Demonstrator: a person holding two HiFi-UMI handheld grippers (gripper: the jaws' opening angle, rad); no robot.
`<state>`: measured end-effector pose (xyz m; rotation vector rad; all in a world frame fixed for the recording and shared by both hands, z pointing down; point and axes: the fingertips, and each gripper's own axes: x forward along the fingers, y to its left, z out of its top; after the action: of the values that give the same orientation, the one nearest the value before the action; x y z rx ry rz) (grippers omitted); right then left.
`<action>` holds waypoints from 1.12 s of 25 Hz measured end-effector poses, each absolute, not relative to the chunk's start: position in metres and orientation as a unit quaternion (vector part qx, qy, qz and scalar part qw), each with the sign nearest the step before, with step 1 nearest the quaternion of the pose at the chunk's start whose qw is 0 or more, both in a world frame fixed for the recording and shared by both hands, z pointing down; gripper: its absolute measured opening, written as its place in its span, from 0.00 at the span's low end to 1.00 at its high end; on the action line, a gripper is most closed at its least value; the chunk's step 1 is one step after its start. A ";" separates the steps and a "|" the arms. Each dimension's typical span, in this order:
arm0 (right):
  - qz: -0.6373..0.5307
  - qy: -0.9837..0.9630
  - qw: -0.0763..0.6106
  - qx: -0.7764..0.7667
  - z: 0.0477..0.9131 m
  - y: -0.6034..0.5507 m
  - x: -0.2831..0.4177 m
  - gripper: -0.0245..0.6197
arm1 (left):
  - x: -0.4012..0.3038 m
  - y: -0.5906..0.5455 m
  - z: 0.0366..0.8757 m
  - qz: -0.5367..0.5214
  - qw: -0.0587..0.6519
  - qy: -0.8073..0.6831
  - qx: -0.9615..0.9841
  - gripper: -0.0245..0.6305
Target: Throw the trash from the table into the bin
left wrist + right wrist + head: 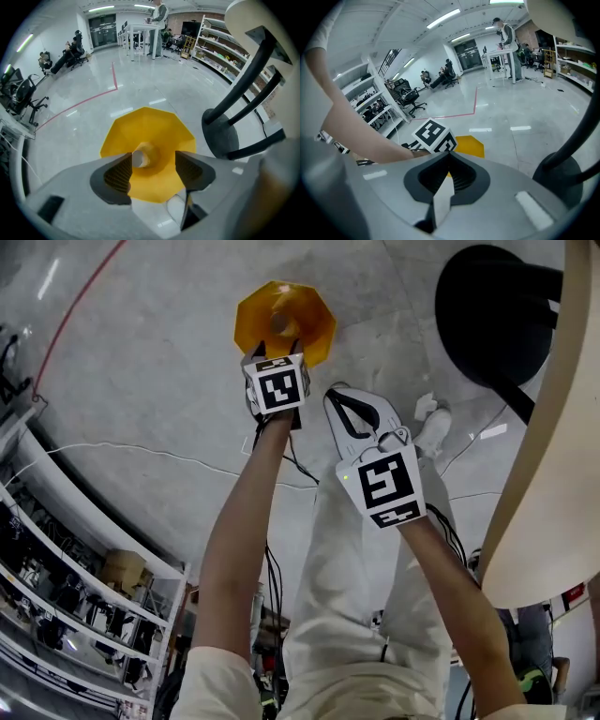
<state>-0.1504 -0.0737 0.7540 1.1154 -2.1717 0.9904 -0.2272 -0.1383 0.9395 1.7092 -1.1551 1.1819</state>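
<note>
Hanging over the yellow bin (pixel 140 122) on the floor, the left gripper (pixel 153 161) has its jaws wide apart with nothing in them. A small, pale, rolled-up scrap (pixel 142 157) lies deep inside the bin, so that bit looks done. The right gripper (pixel 450 161) is pinched tight together. Only the table (pixel 548 474) edge shows, so more trash may wait.

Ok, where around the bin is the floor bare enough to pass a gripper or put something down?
Bare floor lies left of the yellow bin, out to the red line, and in the strip between the bin and the black table base. It is crowded below the bin: the person's shoe, cables and the table edge.
</note>
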 end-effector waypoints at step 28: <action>0.251 -0.851 0.087 0.453 0.391 -0.052 -0.029 0.05 | -0.114 -0.058 0.534 0.338 0.324 -0.551 0.691 0.05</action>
<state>-0.0292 -0.0523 0.3911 1.3502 -2.5351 0.7471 -0.1141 -0.0582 0.5339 1.8126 -1.4440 0.8859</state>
